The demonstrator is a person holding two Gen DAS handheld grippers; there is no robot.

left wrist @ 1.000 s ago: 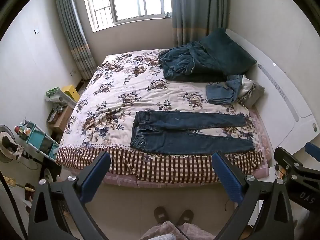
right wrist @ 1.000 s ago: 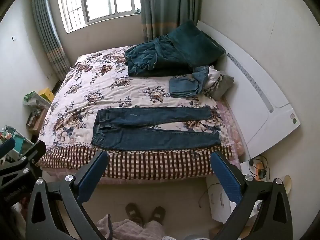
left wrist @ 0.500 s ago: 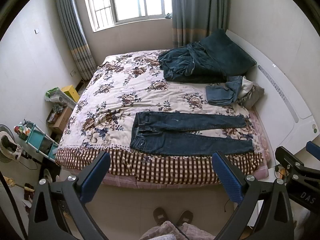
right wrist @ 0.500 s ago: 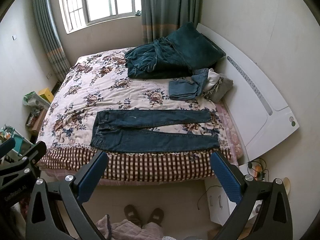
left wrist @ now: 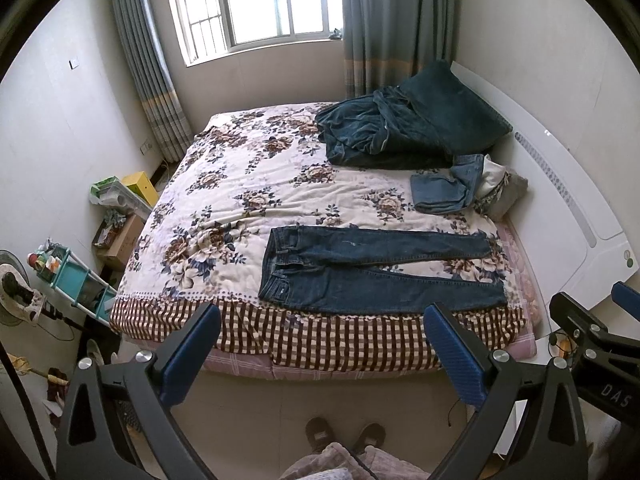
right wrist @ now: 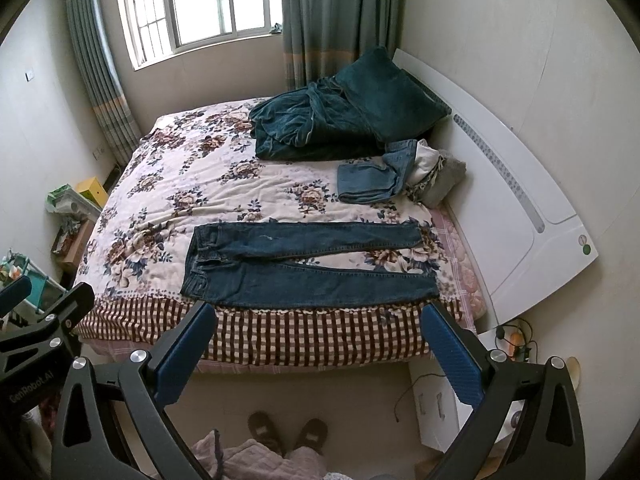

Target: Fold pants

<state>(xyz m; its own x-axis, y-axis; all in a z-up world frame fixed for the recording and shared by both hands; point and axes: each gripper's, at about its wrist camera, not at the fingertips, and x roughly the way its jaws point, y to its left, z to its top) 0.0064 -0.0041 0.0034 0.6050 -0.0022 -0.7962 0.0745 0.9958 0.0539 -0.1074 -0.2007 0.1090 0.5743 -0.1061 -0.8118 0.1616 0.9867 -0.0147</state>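
Two views. Left wrist: left gripper point(left wrist: 320, 344) spread wide, empty, held back; pants point(left wrist: 376, 268) flat at twelve o'clock on bed point(left wrist: 224, 208), ready for folding. Right wrist: right gripper point(right wrist: 316, 344) likewise agape, empty; pants point(right wrist: 308, 268) at twelve.

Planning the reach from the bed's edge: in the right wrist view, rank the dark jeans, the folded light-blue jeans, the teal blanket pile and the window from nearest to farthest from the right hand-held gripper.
1. Dark jeans, spread flat by the bed's near edge, just beyond the right hand-held gripper.
2. Folded light-blue jeans, farther back on the right.
3. Teal blanket pile, at the far right of the bed.
4. Window, on the back wall.
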